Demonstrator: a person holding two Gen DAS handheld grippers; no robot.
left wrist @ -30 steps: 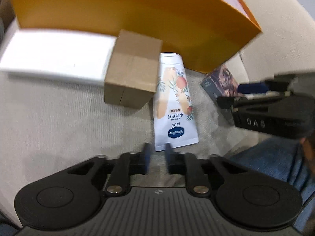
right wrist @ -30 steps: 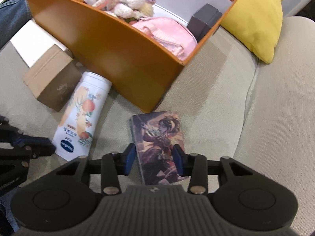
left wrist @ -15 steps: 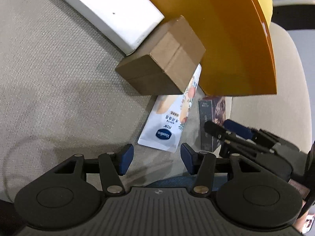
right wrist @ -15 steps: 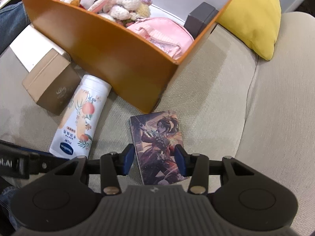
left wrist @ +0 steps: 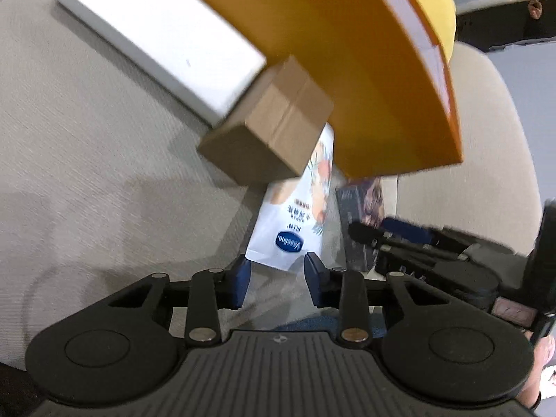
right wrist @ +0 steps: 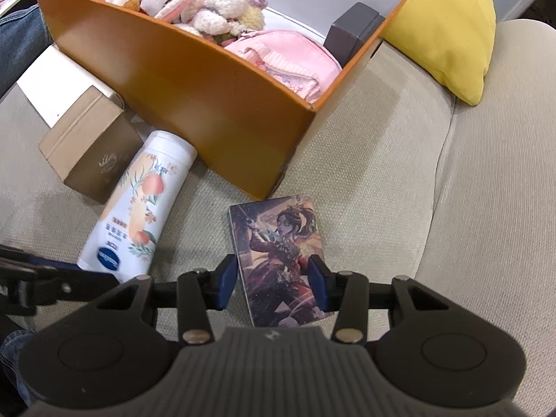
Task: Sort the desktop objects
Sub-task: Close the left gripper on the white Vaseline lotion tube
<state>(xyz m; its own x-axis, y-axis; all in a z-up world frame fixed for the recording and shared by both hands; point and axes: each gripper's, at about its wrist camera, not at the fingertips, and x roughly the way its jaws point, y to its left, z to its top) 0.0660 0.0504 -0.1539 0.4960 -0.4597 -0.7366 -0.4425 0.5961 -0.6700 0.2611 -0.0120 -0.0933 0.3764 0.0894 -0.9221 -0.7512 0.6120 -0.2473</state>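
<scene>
An illustrated card box (right wrist: 279, 257) lies flat on the beige sofa in front of the orange box (right wrist: 194, 104). My right gripper (right wrist: 274, 283) is open, its fingers on either side of the card box's near half. A white lotion tube (right wrist: 139, 208) lies to its left, also in the left wrist view (left wrist: 295, 222). My left gripper (left wrist: 276, 279) is open, just short of the tube's flat end. A brown cardboard box (left wrist: 267, 139) sits beyond the tube. The card box (left wrist: 361, 222) and the right gripper (left wrist: 410, 243) show at right.
The orange box (left wrist: 365, 69) holds plush toys (right wrist: 194, 3), a pink pouch (right wrist: 285, 59) and a dark box (right wrist: 354, 31). A white flat box (left wrist: 156, 41) lies beside it. A yellow cushion (right wrist: 448, 27) rests at the back right.
My left gripper opened from shut, swung and moved in towards the tube's flat end. My right gripper stayed around the card box, which lies where it was.
</scene>
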